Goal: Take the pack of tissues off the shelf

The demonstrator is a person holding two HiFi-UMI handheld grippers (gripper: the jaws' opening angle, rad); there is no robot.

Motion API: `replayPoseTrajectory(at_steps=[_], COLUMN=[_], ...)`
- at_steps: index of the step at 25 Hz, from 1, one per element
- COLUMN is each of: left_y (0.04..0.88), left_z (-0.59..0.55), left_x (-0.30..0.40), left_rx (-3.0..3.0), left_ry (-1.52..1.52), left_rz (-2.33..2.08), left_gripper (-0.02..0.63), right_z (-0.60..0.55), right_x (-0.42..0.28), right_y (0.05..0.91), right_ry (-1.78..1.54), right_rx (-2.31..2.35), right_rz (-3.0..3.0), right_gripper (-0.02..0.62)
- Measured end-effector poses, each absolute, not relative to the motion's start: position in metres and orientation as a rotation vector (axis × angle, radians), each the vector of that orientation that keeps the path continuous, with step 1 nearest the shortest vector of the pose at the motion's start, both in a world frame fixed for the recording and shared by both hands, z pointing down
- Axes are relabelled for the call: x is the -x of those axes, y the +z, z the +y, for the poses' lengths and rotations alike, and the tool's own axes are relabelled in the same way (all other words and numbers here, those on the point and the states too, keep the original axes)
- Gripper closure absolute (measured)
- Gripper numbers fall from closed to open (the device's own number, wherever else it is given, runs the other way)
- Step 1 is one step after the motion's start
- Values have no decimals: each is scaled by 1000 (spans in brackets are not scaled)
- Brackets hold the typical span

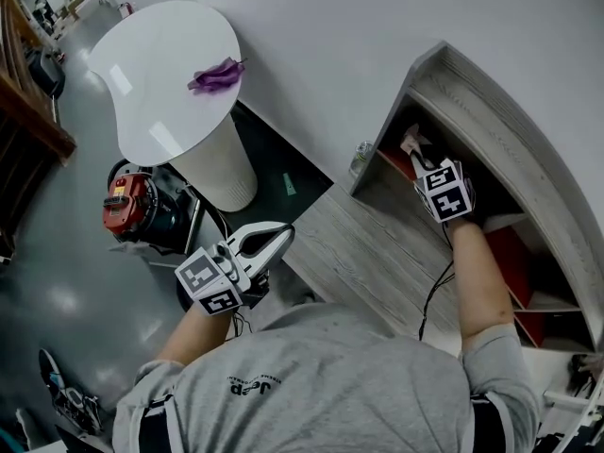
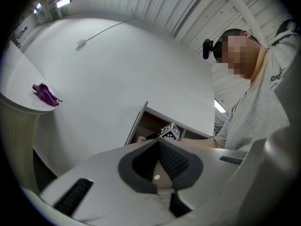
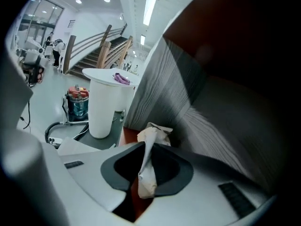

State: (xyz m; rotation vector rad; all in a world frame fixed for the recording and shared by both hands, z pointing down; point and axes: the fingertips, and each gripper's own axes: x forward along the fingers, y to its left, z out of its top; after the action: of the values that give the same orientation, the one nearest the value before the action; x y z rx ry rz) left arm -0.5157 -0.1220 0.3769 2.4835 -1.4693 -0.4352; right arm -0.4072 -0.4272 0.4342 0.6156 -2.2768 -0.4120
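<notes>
Right gripper [image 3: 146, 147] clamped on pack of tissues [image 3: 155, 133], inside shelf [image 3: 162, 79] compartment.

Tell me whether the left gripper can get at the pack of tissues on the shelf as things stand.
Probably not. The left gripper is held out over the floor, well apart from the shelf, and the right gripper fills that compartment, its jaws pinching the pack of tissues.
</notes>
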Motion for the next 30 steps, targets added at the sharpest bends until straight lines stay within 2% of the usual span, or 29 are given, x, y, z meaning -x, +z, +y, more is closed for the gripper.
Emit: replayPoseTrajectory(at_steps=[7, 16, 24, 30], left_y=[359, 348, 344, 339], left_z=[-138, -179, -211, -204], left_x=[526, 503, 413, 301], left_rx=[-2548, -2701, -2821, -2878], left_ry=[-437, -349, -274, -213], left_rz=[-1411, -1142, -795, -575], left_gripper=[595, 595, 595, 595], right_z=[-401, -370, -323, -277], right_x=[432, 403, 330, 233], right_y=[398, 374, 367, 361], right_ry=[-493, -425, -369, -325], right_rx=[-594, -696, -794, -886], right_rz=[-2333, -2371, -2382, -2384], right_gripper=[518, 518, 518, 518])
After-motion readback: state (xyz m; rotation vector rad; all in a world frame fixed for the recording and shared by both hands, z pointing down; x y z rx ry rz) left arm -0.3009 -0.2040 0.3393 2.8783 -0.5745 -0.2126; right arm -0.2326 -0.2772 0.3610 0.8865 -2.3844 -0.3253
